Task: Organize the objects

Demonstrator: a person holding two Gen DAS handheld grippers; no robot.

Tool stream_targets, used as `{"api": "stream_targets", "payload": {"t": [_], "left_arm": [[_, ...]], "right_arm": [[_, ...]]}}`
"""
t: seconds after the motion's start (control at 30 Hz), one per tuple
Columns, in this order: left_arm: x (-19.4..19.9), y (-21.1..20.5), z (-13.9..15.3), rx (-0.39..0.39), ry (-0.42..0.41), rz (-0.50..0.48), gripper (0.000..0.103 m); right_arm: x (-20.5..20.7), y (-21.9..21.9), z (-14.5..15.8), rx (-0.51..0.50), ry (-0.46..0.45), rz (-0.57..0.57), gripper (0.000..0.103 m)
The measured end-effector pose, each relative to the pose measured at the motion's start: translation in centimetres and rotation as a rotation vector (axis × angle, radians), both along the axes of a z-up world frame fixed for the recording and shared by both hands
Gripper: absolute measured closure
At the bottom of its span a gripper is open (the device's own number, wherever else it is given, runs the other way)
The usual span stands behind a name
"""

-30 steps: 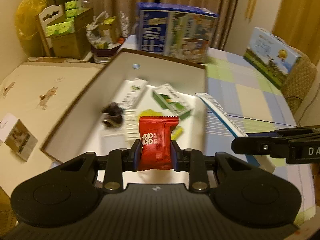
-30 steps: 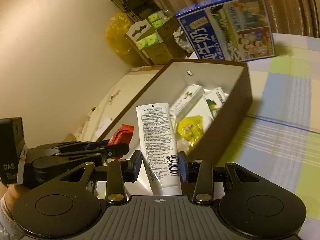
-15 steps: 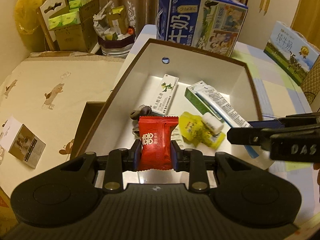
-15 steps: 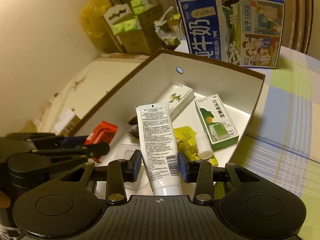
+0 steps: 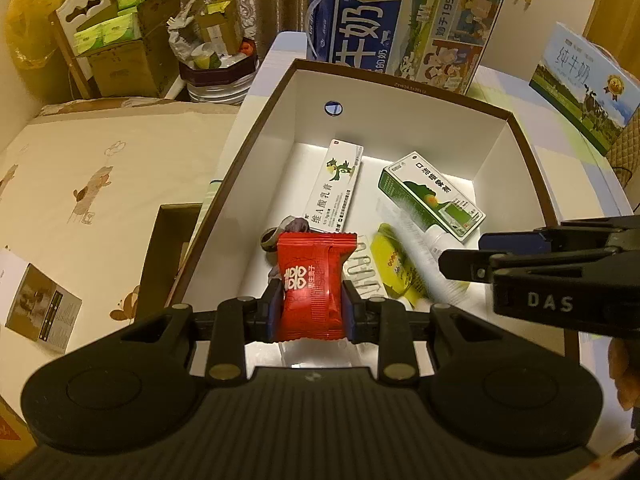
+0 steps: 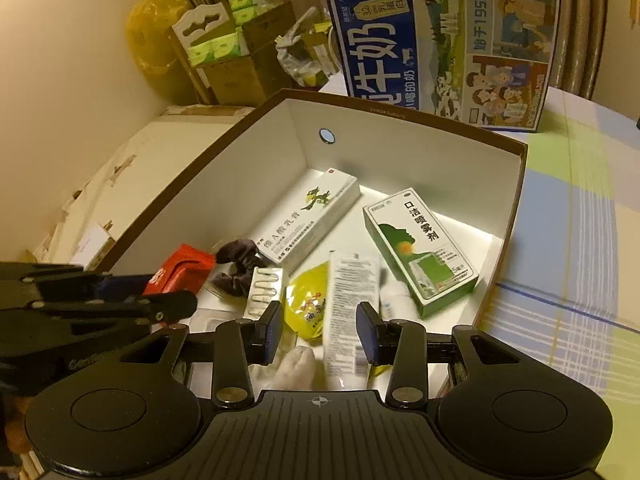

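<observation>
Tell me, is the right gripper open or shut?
Open: the right gripper has jaws apart, and the blurred tube between them touches neither.

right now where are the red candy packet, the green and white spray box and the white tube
red candy packet [image 5: 311,286], left wrist view, middle of the wrapper face
green and white spray box [image 6: 420,246], right wrist view, centre of the top face
white tube [image 6: 352,308], right wrist view, printed body

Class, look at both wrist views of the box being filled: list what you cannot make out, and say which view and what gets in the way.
1. White tube, right wrist view: motion-blurred, so its print is unreadable and whether it has landed is unclear.
2. Blister pack, left wrist view: partly hidden behind the red packet.
3. Pale soft item, right wrist view: cut off by the right gripper body; its identity is unclear.
4. Small bottle, right wrist view: blurred, mostly covered by the tube.
</observation>
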State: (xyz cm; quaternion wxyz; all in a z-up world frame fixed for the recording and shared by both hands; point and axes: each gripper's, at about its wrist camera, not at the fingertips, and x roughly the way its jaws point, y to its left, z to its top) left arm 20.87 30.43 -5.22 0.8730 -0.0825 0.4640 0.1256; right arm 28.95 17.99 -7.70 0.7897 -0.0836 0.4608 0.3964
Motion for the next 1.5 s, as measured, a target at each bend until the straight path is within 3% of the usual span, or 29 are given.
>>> {"api": "stream_targets", "payload": {"t": [0.23,0.4,0.5,0.57,0.77,1.0,1.13,1.5], "left_arm": [[1.0,0.4,-0.1,-0.007,0.000,-0.024,0.078],[1.7,0.7,-0.1,-0.009,-0.003,-0.041,0.077],[1.9,0.9,-0.1,-0.014,-0.011,-0.048,0.076],[2.1,0.9,0.1,-0.015,-0.016,-0.057,0.073],[1.8,0.8,0.9,-0.025,-0.039,-0.062,0.048],[-1.0,0.5,2.7,-0.043,-0.061,-0.021,0.022],[-2.9,-0.8,3.8,-0.036,-0.073,0.000,0.015],[-7.2,-7.2,5.7,-0.054,-0.092,0.001,0.013]], "right_arm": [[-0.6,-0.4,0.3,-0.011,0.002,0.019,0.061],[-1.6,-0.7,0.6,-0.048,-0.041,0.054,0.039],[-2.2,-0.9,0.9,-0.057,-0.064,0.067,0.033],[-2.5,-1.1,1.2,-0.054,-0.069,0.065,0.030],[-3.4,-2.6,2.6,-0.031,-0.079,0.069,0.028],[-4.8,-5.6,4.5,0.024,-0.071,0.071,0.026],[-5.7,-7.9,5.4,0.041,-0.069,0.070,0.025],[-8.1,-15.4,6.3,0.052,-0.047,0.054,0.025]]}}
